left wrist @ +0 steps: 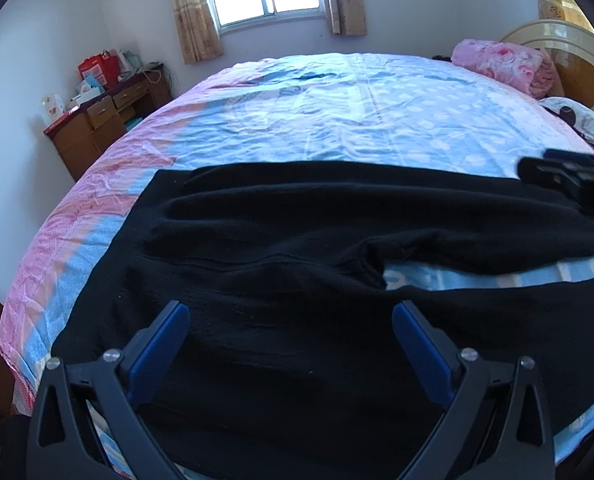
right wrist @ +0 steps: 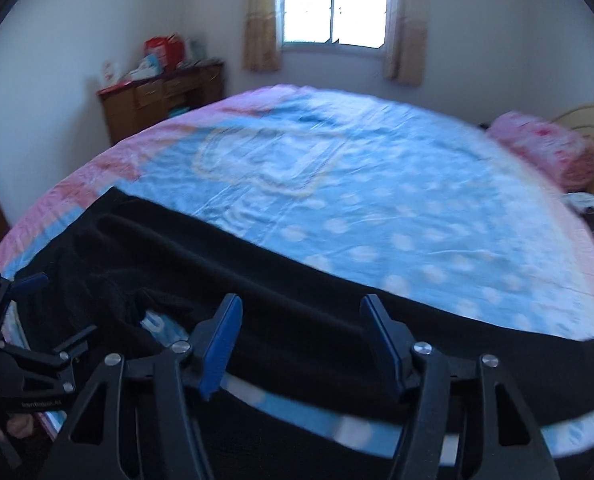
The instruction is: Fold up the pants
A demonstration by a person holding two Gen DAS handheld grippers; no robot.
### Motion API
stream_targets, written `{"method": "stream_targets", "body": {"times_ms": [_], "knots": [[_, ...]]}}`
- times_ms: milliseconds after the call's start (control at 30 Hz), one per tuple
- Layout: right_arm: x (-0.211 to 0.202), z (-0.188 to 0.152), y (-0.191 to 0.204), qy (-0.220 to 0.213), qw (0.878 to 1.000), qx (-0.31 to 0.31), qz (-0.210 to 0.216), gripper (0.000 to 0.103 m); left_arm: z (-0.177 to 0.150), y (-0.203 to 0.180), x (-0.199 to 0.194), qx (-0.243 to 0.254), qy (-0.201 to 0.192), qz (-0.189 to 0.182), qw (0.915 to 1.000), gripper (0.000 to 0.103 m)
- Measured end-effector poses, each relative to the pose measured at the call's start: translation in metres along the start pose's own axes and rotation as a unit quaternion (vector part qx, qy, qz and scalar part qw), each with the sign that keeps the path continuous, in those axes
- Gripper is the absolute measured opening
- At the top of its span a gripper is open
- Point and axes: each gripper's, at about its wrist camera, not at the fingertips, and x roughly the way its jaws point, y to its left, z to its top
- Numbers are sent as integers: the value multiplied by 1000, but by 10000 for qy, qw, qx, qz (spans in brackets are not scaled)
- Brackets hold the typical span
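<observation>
Below and ahead of the left gripper (left wrist: 291,344), in its own view, the black pants (left wrist: 297,240) lie spread on the bed (left wrist: 337,120), across the near edge. Its two blue pads stand wide apart with only flat cloth under them, so nothing is held. Ahead of it and to its right, the two legs part, and a strip of blue sheet shows between them. At the far right of this view a dark tip of the right gripper (left wrist: 569,180) reaches in over the upper leg.

Under the right gripper (right wrist: 301,344), in its own view, one leg of the pants (right wrist: 257,272) runs across from left to right. The jaws are open, though not at their widest, and the pads do not press on cloth; the picture is blurred. At its left, low in the frame, the left gripper (right wrist: 43,304) is seen, also open.

I judge that this is an early step: the pants are laid out but the legs are not yet one on the other. The next move calls for each gripper to come down on an edge of one leg, pinch the cloth firmly, and carry it over the other leg. The dark, thick fabric may slip if only a thin fold is caught.
</observation>
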Motion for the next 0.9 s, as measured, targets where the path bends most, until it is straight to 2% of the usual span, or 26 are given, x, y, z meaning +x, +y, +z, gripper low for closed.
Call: {"method": "stream_targets", "body": {"times_ms": [33, 267, 367, 500, 567, 600, 633, 733, 800, 900], "knots": [[15, 7, 0, 111, 9999, -36, 120, 63, -1, 1, 3, 11, 32, 13, 10000, 103], [88, 36, 19, 667, 9948, -724, 270, 63, -3, 8, 20, -35, 178, 179, 9997, 103], [108, 44, 33, 722, 9897, -1237, 57, 58, -5, 15, 26, -182, 197, 143, 9995, 103], [134, 50, 39, 938, 9836, -1539, 88, 56, -7, 20, 38, -273, 368, 56, 9989, 103], [147, 47, 41, 1192, 9781, -1696, 209, 44, -8, 18, 41, -254, 404, 48, 9988, 103], [152, 45, 43, 1274, 9747, -1818, 269, 43, -8, 18, 41, -243, 392, 44, 9989, 103], [152, 45, 43, 1182, 9742, -1905, 274, 42, -8, 17, 42, -236, 374, 38, 9990, 103], [155, 48, 44, 1317, 9721, -1856, 569, 8, -7, 16, 45, -238, 365, 6, 9990, 103], [154, 48, 48, 1326, 9706, -1953, 477, 6, -7, 16, 46, -254, 359, -23, 9990, 103], [154, 55, 47, 1055, 9730, -2051, -68, 1, -8, 17, 46, -274, 346, -49, 9990, 103]]}}
